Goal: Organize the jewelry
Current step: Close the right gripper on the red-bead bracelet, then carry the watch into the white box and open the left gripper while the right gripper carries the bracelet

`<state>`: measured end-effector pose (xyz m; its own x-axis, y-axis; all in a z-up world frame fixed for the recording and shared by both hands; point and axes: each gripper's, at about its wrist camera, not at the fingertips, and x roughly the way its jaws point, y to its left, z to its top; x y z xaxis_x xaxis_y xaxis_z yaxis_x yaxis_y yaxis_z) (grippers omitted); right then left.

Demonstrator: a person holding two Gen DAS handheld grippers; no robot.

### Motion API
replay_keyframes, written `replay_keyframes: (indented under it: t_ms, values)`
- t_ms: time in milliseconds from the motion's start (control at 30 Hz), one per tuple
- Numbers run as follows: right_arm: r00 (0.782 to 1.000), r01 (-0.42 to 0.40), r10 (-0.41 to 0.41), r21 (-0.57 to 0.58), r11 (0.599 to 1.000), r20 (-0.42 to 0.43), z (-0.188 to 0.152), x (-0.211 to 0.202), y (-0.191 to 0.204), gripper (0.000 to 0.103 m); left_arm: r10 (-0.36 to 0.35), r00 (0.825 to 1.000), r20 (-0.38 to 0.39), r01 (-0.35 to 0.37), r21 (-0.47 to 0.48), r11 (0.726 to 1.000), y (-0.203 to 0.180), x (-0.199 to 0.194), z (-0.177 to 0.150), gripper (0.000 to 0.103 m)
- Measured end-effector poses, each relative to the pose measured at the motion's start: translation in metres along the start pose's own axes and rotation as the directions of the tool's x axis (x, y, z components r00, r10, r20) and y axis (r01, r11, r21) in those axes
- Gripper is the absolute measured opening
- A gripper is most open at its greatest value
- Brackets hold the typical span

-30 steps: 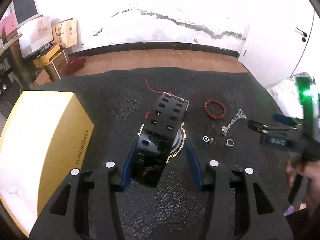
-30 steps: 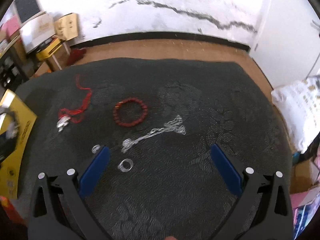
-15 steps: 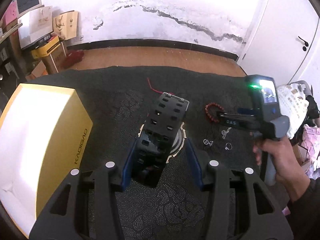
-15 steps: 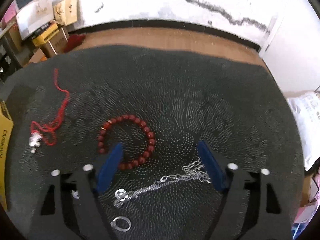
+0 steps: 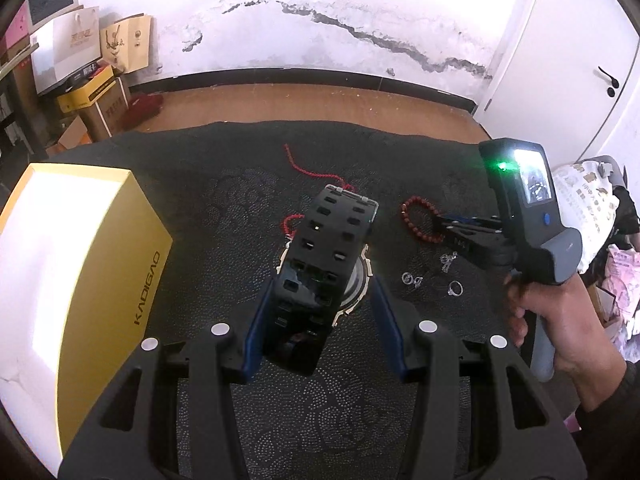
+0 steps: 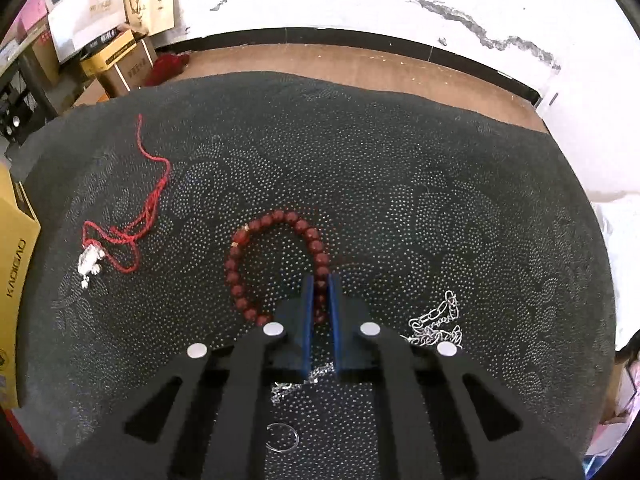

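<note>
My right gripper (image 6: 320, 280) is shut on the near right side of a red bead bracelet (image 6: 240, 260) lying on the black cloth; it also shows in the left wrist view (image 5: 416, 220). My left gripper (image 5: 320, 320) stands around a black watch (image 5: 324, 264) with a perforated strap; the strap lies against the left finger, a gap shows at the right finger. A red cord with a silver pendant (image 6: 92, 258) lies to the left. A silver chain (image 6: 436, 324) and a ring (image 6: 282, 438) lie near the right gripper.
A yellow box (image 5: 80, 264) stands at the left on the black patterned cloth (image 6: 400, 180). Small silver earrings (image 5: 412, 279) and a ring (image 5: 456, 288) lie right of the watch. Cardboard boxes and bags (image 5: 92, 60) stand on the floor beyond.
My right gripper moved forward over the bracelet and shut on its beads. The left gripper and the watch have stayed in place.
</note>
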<state>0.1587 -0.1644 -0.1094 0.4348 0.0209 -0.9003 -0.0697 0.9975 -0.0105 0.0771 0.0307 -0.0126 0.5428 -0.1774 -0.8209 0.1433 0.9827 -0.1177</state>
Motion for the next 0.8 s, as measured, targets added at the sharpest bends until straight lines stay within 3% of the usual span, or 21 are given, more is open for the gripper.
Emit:
replay_keyframes:
  t_ms: [200,400,800]
  values:
    - [0.998,-0.011,0.010,0.015,1.000,0.066,0.005,-0.029,0.004,0.008,0.031,0.999,0.009,-0.031,-0.004,0.999,0.010,-0.003,0.003,0.048]
    - [0.986,-0.078,0.084,-0.045,0.996,0.141,0.009,-0.083,0.036,0.008,0.083,0.996,0.024,-0.083,-0.012,0.996,0.025,-0.012,0.006,0.048]
    - [0.932,-0.236,0.280,-0.204,0.950,0.228,0.011,-0.190,0.138,0.008,0.217,0.974,0.063,-0.213,-0.075,0.974,0.082,-0.058,0.003,0.048]
